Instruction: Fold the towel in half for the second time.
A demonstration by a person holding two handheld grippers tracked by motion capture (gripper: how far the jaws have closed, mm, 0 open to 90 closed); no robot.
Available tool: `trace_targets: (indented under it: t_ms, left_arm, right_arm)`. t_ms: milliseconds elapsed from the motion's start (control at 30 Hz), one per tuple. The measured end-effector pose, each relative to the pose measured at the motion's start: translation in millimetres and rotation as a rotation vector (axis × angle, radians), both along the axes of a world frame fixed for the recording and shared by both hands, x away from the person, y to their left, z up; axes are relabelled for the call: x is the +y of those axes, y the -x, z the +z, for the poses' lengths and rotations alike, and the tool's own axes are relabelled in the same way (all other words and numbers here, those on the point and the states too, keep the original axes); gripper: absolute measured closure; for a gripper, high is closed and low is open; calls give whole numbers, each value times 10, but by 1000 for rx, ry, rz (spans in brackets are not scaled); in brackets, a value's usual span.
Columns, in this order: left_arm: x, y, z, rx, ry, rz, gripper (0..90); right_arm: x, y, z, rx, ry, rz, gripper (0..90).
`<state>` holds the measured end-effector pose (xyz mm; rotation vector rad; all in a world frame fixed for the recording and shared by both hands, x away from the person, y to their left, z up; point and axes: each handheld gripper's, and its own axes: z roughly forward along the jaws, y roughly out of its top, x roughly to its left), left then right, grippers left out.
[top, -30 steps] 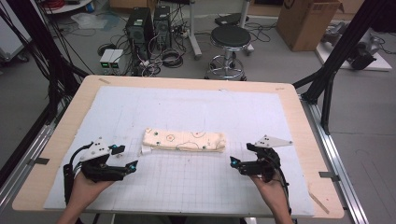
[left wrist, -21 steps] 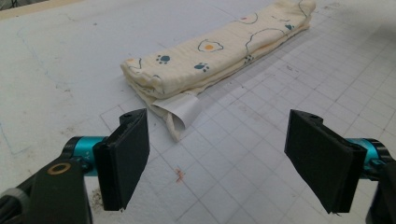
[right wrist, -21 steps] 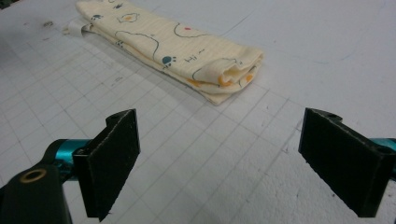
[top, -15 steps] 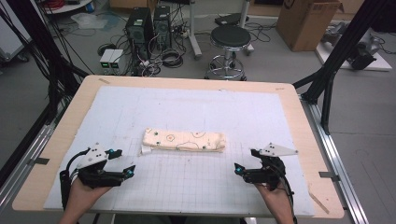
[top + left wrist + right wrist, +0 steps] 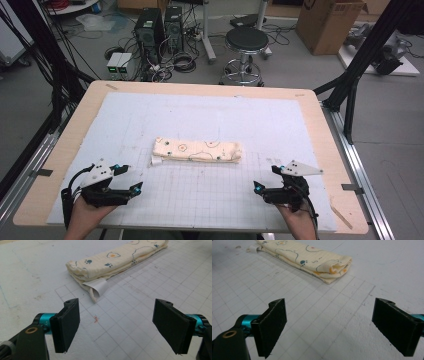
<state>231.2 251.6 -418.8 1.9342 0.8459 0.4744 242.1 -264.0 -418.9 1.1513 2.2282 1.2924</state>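
Observation:
A cream cloth with small printed figures lies folded into a long strip in the middle of the white gridded mat. A white label sticks out at its left end. My left gripper rests near the front left of the mat, open and empty, jaws pointing toward the cloth. My right gripper sits at the front right, also open and empty, with the cloth's right end ahead of it. Both stand well apart from the cloth.
The mat covers a wooden table with metal rails along its sides. Beyond the far edge are a black stool, computer towers, cables and a cardboard box on the floor.
Both grippers have drawn back toward the front edge of the table, away from the cloth. The cloth has not moved.

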Motion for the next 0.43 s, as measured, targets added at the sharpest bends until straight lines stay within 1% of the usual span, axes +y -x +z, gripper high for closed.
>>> trace_targets:
  t_ms: [200, 300, 367, 433]
  left_arm:
    - [20, 11, -9, -3, 11, 9, 224]
    - [18, 13, -7, -15, -4, 4, 224]
    - [10, 14, -8, -15, -4, 3, 224]
    - [10, 2, -9, -15, -1, 4, 224]
  right_arm:
    - [15, 21, -13, -5, 4, 5, 120]
    - [21, 13, -25, -3, 6, 0, 120]
    - [22, 8, -29, -12, 10, 1, 120]
    - [24, 10, -27, -6, 8, -3, 120]
